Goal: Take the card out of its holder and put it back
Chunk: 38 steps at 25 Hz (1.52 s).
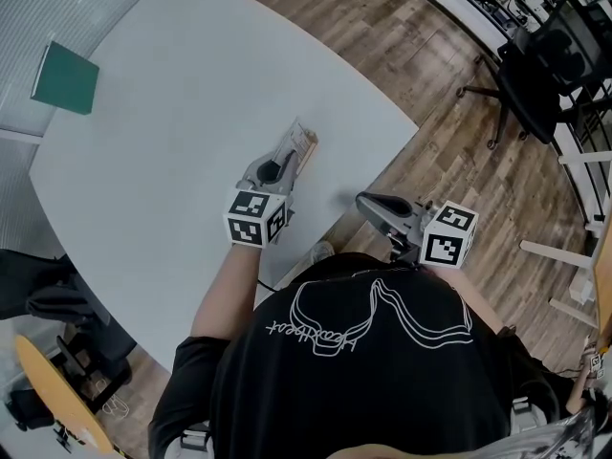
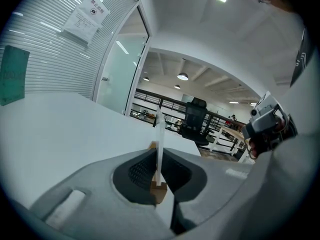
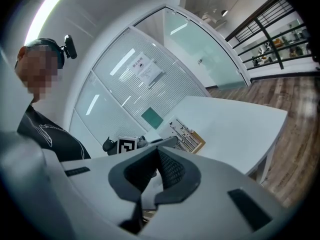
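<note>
card [image 1: 298, 143]: stood upright in its wooden holder [image 2: 159, 190], near the front edge of the white bench [image 1: 172, 113]. rows of print are seen on its face, too small to be read. it is clamped edge-on by the left gripper [image 1: 290, 158], which is reached forward low over the bench. the right gripper [image 1: 367, 202] is held back beyond the bench edge, jaws together on nothing. a notice [image 2: 85, 18] posted on the glass wall is illegible.

Finishes I see
Smooth matt white table [image 1: 191, 113], glossy plastic-looking card [image 2: 159, 134], bare wooden holder [image 2: 159, 192], wood-plank floor [image 1: 459, 142] with slight sheen.
</note>
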Each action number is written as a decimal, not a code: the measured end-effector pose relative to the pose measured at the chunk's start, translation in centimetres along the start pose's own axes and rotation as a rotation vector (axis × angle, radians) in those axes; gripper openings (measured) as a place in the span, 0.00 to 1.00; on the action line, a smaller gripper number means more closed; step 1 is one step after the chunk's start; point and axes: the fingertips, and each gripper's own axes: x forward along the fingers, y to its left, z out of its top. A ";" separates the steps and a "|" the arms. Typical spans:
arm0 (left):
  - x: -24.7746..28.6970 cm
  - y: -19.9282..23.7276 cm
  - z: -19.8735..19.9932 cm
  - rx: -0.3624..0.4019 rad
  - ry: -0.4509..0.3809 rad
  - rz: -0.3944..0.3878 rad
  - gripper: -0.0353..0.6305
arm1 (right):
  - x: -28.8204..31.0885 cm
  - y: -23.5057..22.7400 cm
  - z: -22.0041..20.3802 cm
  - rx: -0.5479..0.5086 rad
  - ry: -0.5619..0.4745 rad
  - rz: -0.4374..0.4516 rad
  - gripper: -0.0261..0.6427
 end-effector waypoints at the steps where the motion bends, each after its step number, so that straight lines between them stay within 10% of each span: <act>1: 0.0 0.0 0.0 0.001 0.002 0.003 0.09 | 0.0 -0.1 0.0 0.002 -0.001 0.000 0.05; 38: -5.3 -3.4 6.6 0.064 -0.095 0.221 0.09 | -6.4 1.8 2.4 0.082 -0.114 0.084 0.05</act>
